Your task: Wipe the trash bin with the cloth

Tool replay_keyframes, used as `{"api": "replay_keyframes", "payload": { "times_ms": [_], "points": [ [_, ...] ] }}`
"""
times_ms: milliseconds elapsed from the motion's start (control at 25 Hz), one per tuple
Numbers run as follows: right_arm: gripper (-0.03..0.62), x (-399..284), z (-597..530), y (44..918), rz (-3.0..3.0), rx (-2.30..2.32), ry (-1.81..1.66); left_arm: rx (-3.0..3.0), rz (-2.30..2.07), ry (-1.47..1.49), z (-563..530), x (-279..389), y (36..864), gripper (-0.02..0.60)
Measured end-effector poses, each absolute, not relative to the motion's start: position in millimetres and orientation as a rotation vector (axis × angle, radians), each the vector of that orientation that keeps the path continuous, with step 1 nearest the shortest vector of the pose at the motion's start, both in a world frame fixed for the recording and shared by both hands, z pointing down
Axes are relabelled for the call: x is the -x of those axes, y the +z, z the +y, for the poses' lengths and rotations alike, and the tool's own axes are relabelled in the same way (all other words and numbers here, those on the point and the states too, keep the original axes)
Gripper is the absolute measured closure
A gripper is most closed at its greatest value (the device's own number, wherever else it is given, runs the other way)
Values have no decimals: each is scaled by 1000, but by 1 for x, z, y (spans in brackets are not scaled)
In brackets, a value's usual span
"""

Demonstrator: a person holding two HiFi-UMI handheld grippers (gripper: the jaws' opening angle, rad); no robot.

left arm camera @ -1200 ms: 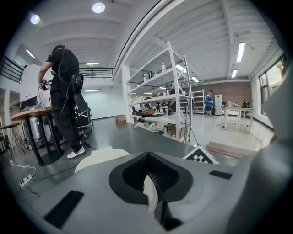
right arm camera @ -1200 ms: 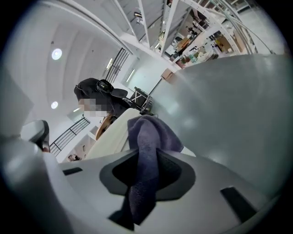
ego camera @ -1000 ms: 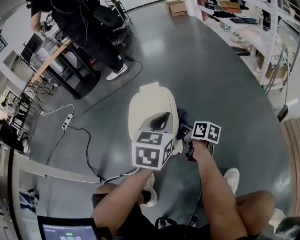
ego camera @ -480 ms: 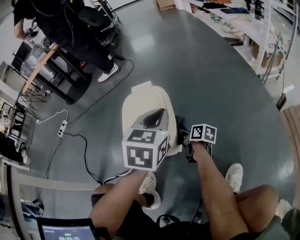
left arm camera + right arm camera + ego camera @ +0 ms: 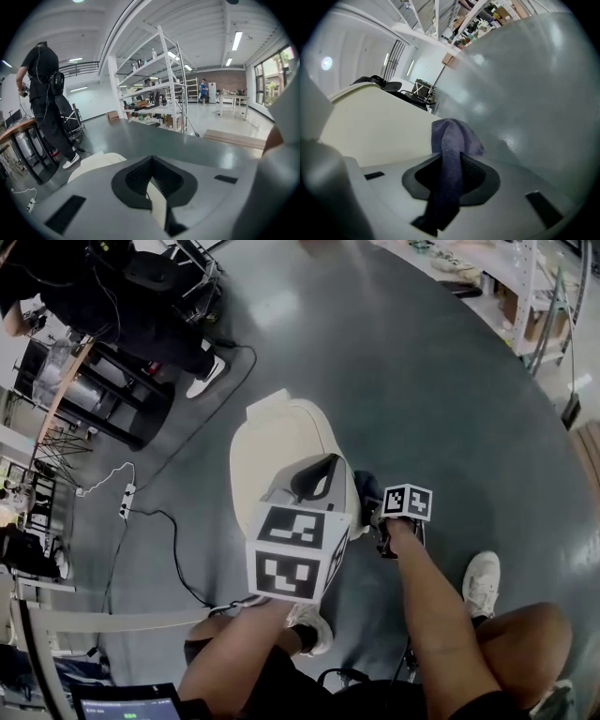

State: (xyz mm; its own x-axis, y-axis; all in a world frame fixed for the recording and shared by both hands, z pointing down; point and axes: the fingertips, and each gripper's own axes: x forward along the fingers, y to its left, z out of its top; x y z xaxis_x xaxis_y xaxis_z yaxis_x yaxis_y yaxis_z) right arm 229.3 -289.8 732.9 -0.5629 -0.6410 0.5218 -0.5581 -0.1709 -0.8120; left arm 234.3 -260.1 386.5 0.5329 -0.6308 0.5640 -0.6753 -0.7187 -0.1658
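The cream bin (image 5: 279, 442) stands on the grey floor (image 5: 441, 390), just in front of the seated person's knees. The left hand-held gripper (image 5: 314, 477) hangs over the near end of the bin's top. In the left gripper view, this hand-held gripper (image 5: 150, 160) has its jaws drawn together to a narrow slit. A strip of cream shows through the slit, and the bin's pale lid (image 5: 93, 161) lies just beyond the tips. The right hand-held gripper (image 5: 373, 510) is low at the bin's right side, its marker cube facing up. It is clamped on the dark blue cloth (image 5: 367, 487). In the right gripper view, the cloth (image 5: 452, 137) runs up between the closed jaws of the hand-held gripper (image 5: 451, 157). It bunches out past the tips, right at the bin's flat cream wall (image 5: 379, 126). Whether the cloth actually touches the wall cannot be told. A cable (image 5: 178, 521) trails over the floor to the bin's left, and another person (image 5: 141, 296) stands well apart near the far left corner.
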Motion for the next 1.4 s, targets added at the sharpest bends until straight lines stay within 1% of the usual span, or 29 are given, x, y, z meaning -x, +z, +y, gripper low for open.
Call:
{"api": "replay_keyframes", "payload": {
  "times_ms": [160,360,480,640,800,920,1040,1400],
  "points": [
    [507,-229,-288,747,1995,1417,-1898,-2675,-1126,970,-265,-238,393,581],
    [507,-232,-298,729,2066,1439,-1842,-2688,-1102,957,-271,-247,392,581],
    [507,-244,-317,695,2084,1405,-1734,-2685,-1116,945,-275,-246,389,581],
    [507,-258,-347,627,2097,1294,-1605,-2689,-1130,930,-278,-240,386,581],
    [507,-248,-361,562,2190,1133,-1527,-2677,-1149,937,-280,-235,386,581],
    [507,-244,-364,535,2245,1117,-1482,-2672,-1158,940,-281,-234,386,581],
    [507,-243,-366,536,2244,1120,-1489,-2669,-1157,946,-282,-235,388,581],
    [507,-232,-366,611,2188,1203,-1607,-2673,-1150,937,-282,-235,389,581]
  ]
}}
